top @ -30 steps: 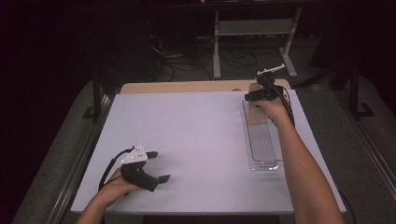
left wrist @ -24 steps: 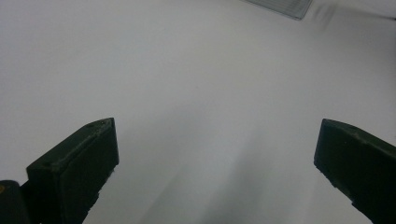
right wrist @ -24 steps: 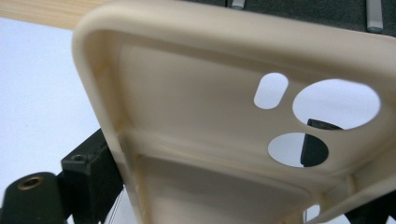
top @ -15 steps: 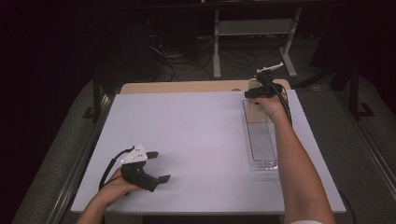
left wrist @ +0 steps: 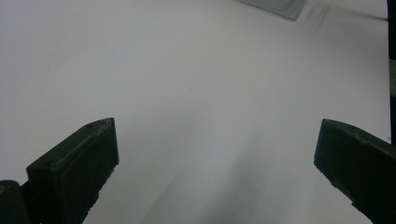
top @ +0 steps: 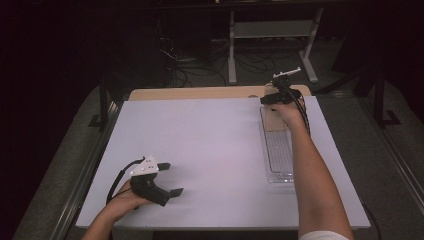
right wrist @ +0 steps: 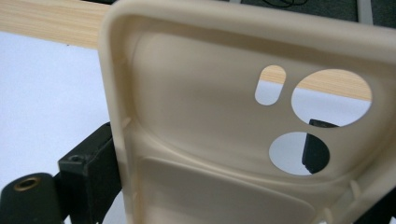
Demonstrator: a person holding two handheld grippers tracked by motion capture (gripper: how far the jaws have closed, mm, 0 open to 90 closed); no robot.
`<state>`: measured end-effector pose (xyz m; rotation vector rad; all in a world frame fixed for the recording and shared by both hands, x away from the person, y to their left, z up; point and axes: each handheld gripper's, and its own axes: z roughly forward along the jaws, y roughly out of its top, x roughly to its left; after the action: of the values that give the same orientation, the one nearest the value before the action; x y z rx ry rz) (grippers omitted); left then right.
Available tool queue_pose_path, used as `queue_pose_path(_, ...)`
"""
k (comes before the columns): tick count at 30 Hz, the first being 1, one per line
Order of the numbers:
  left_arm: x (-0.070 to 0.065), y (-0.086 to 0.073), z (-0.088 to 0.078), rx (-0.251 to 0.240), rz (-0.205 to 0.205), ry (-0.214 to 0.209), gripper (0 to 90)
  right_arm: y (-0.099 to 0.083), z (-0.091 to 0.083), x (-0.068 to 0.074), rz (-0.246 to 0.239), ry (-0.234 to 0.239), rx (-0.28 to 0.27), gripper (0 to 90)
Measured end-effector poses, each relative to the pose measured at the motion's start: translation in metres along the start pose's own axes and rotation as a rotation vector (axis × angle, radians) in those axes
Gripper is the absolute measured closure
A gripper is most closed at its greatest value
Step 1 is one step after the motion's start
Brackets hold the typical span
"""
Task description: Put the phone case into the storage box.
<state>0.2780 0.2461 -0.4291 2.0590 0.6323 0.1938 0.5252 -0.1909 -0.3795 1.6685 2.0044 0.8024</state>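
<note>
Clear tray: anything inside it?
Far end of the clear tray holds the beige phone case, gripped by the right gripper. The near part looks empty; the forearm covers its right edge.

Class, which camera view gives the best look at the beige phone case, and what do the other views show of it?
The right gripper view: the phone case is close up, its inside and camera cut-outs plain, between the right gripper fingers. The high view shows it small at the clear tray's far end. The left gripper view looks over white table.
</note>
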Motion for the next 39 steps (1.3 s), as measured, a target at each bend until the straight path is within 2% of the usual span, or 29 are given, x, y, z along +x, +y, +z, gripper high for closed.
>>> queue_pose_path(17, -0.0012, 0.0002, 0.0007, 0.008, -0.001, -0.004, 0.0, -0.0010, 0.0042, -0.0021, 0.011, 0.007, -0.005, 7.6)
queue_pose_path(25, -0.0010, 0.0002, 0.0005, 0.008, 0.000, -0.004, 0.0, -0.0023, 0.0060, -0.0017, 0.027, 0.014, 0.012, 7.2)
queue_pose_path(39, -0.0012, 0.0006, 0.0002, 0.013, 0.003, -0.005, 0.0, -0.0021, 0.0037, -0.0021, 0.039, 0.036, 0.001, 2.8)
